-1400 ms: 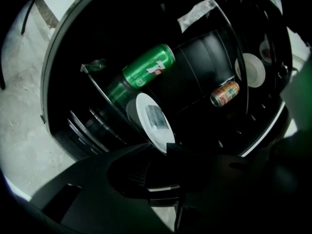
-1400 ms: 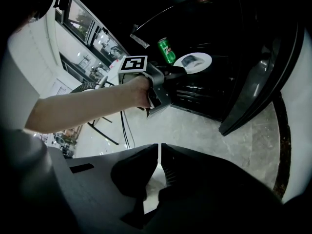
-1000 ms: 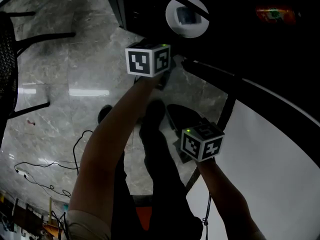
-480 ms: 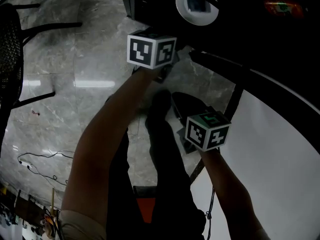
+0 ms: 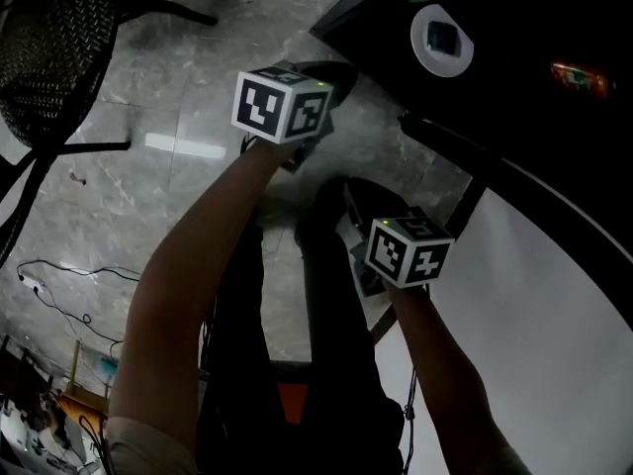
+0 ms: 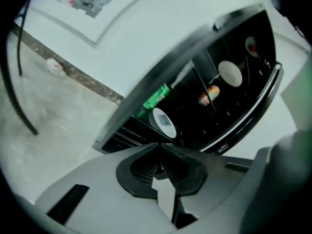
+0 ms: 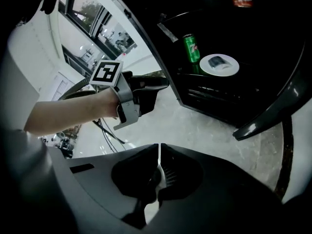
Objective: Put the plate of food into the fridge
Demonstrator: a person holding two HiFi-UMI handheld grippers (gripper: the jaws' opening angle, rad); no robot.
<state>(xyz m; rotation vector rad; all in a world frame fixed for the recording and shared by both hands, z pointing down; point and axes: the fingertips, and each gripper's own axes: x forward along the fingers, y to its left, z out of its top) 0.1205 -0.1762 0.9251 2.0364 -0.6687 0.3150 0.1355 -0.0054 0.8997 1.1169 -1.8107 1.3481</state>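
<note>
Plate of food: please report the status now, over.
Left gripper and right gripper shut, both empty. Plate on fridge shelf, beside green can. Nothing seen in the way.

grey marble floor [image 5: 99, 206], glare-streaked — black mesh chair [image 5: 49, 47]

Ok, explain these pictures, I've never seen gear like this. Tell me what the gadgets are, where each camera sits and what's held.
No robot here: a person holds a tool in each hand, each with two jaws and a marker cube. One picture comes from a camera on the person's head, looking down at the grey stone floor. The other two come from cameras riding on the left gripper and the right gripper. Both pairs of jaws are shut, holding nothing. Ahead stands the fridge; the plate sits on a shelf inside, next to a green can.
</note>
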